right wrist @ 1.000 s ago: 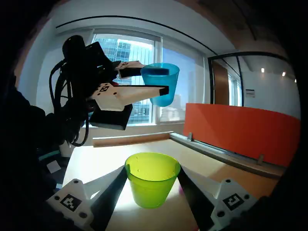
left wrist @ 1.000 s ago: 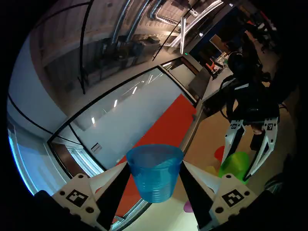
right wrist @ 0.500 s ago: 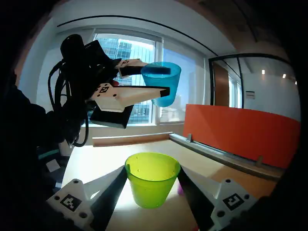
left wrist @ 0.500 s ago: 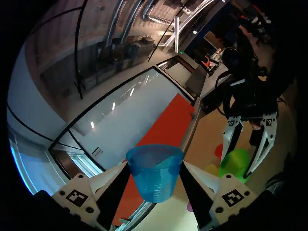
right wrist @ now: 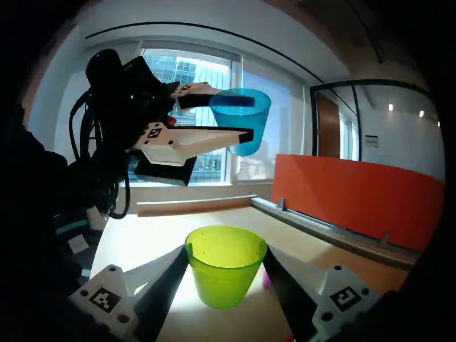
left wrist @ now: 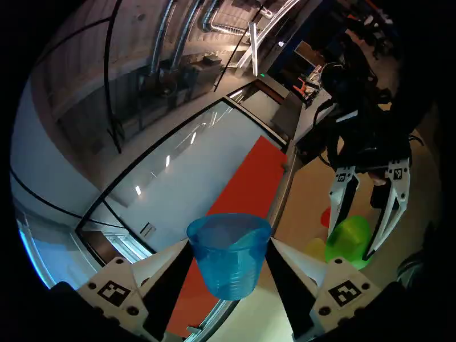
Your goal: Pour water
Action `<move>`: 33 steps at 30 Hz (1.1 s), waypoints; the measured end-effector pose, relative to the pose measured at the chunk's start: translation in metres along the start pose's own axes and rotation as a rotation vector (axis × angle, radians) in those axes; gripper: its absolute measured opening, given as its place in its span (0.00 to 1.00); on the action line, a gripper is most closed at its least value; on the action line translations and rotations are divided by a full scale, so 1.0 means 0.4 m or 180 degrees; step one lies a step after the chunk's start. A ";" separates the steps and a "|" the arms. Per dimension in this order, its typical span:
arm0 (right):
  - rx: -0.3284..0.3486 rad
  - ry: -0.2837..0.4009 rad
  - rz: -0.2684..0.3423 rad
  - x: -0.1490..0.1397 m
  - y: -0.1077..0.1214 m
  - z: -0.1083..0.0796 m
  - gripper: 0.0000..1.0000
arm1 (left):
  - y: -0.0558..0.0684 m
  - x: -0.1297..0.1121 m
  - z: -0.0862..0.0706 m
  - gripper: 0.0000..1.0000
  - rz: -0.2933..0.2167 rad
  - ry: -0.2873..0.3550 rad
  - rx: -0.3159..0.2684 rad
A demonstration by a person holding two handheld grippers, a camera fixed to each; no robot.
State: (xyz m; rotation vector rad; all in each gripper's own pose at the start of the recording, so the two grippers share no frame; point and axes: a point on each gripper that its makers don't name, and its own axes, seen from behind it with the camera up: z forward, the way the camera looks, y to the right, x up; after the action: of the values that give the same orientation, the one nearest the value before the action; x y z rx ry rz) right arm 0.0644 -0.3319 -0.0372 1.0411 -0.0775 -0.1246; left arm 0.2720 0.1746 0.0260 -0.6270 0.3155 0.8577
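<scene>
Blue cup (left wrist: 229, 265) pinched between the left gripper's (left wrist: 229, 244) fingers, held raised toward the table's (right wrist: 142, 239) window edge, green cup (right wrist: 225, 271) clamped in the right gripper (right wrist: 226, 251), held lower, over the table.

Pale surface (right wrist: 142, 242), bright with window light, runs alongside an orange partition (right wrist: 359, 194); a yellow object (left wrist: 313, 249) and a red one (left wrist: 325, 217) sit close together on it.

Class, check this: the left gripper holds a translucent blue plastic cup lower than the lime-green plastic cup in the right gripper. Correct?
Not lower: the right gripper view shows the translucent blue plastic cup held higher than the lime-green plastic cup.
</scene>
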 end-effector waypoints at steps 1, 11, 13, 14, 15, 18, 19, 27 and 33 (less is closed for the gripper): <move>0.0000 0.0000 -0.0002 0.000 0.000 0.001 0.92 | 0.000 0.001 0.001 0.84 0.0012 0.0002 0.0000; 0.0006 0.0002 -0.0018 0.005 0.001 0.005 0.92 | 0.001 0.009 0.006 0.84 0.0160 0.0020 -0.0011; 0.0009 0.0006 -0.0021 0.007 0.000 0.006 0.92 | 0.000 0.011 0.007 0.84 0.0180 0.0023 -0.0009; 0.0011 0.0008 -0.0022 0.008 -0.001 0.006 0.92 | 0.000 0.013 0.008 0.84 0.0191 0.0025 -0.0008; 0.0011 0.0009 -0.0025 0.009 -0.001 0.006 0.92 | 0.000 0.014 0.008 0.84 0.0203 0.0027 -0.0008; 0.0009 0.0010 -0.0032 0.010 -0.001 0.006 0.92 | 0.000 0.018 0.007 0.84 0.0244 0.0035 -0.0013; 0.0007 0.0010 -0.0033 0.010 0.000 0.006 0.92 | -0.001 0.019 0.007 0.84 0.0255 0.0035 -0.0014; 0.0003 0.0013 -0.0037 0.009 0.000 0.007 0.92 | -0.001 0.026 0.007 0.84 0.0309 0.0049 -0.0015; 0.0003 0.0012 -0.0043 0.011 0.000 0.006 0.91 | -0.003 0.032 0.007 0.84 0.0362 0.0056 -0.0028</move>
State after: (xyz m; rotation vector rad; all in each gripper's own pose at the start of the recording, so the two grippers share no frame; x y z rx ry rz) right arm 0.0683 -0.3346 -0.0360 1.0430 -0.0671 -0.1349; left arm 0.2810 0.1836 0.0224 -0.6296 0.3662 0.9633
